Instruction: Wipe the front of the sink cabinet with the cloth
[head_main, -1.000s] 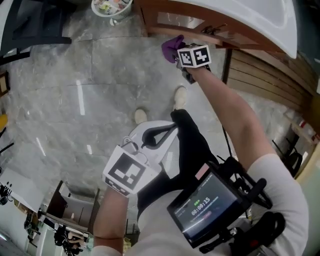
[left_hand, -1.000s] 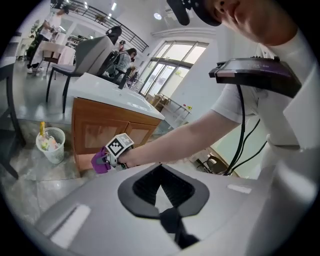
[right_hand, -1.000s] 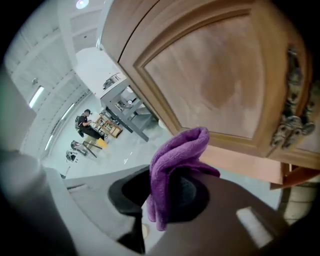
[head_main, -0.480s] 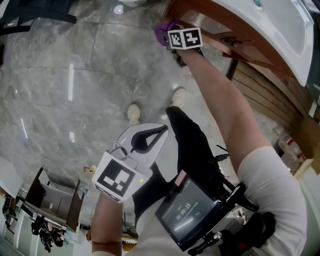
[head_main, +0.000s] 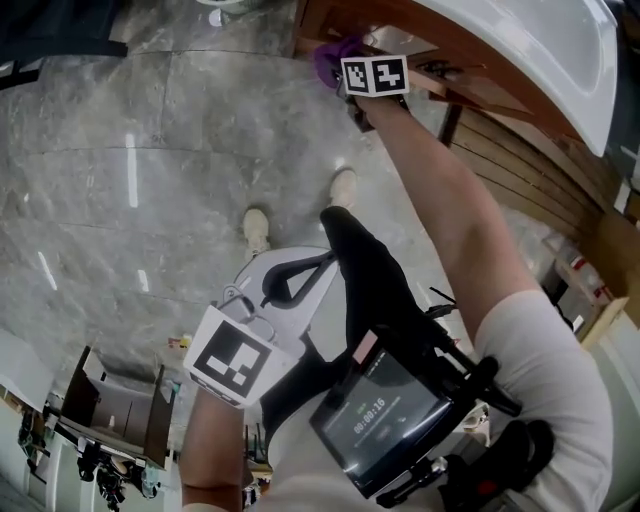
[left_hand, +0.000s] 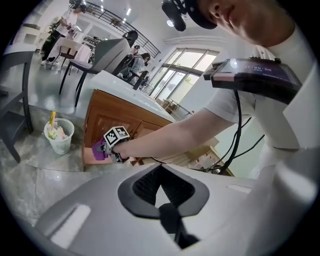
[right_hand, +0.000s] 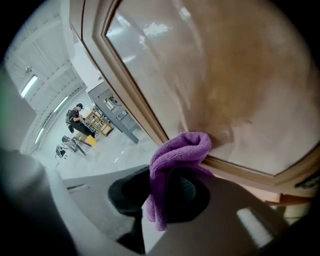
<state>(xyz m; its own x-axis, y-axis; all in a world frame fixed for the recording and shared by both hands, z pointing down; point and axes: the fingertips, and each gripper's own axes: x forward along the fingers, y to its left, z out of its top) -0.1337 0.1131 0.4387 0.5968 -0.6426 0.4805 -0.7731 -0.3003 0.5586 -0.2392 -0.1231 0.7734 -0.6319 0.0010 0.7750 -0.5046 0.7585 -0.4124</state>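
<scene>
The floor (head_main: 140, 170) is grey marble, and the wooden sink cabinet (right_hand: 225, 75) stands at its far edge. The right gripper (head_main: 358, 95) is clenched on a purple cloth (right_hand: 180, 155), and the folded top of the cloth presses against the frame of the cabinet door. The left gripper (left_hand: 161, 187) is held near the person's body, well apart from the cabinet, with its jaws together and nothing between them.

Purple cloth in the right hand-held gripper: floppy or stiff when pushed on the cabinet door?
Likely floppy: the purple cloth folds over and droops from the right hand-held gripper. Probably light and compressible, as its bunched fold sits against the cabinet door frame. Its plush nap should drag rather than slip.
</scene>
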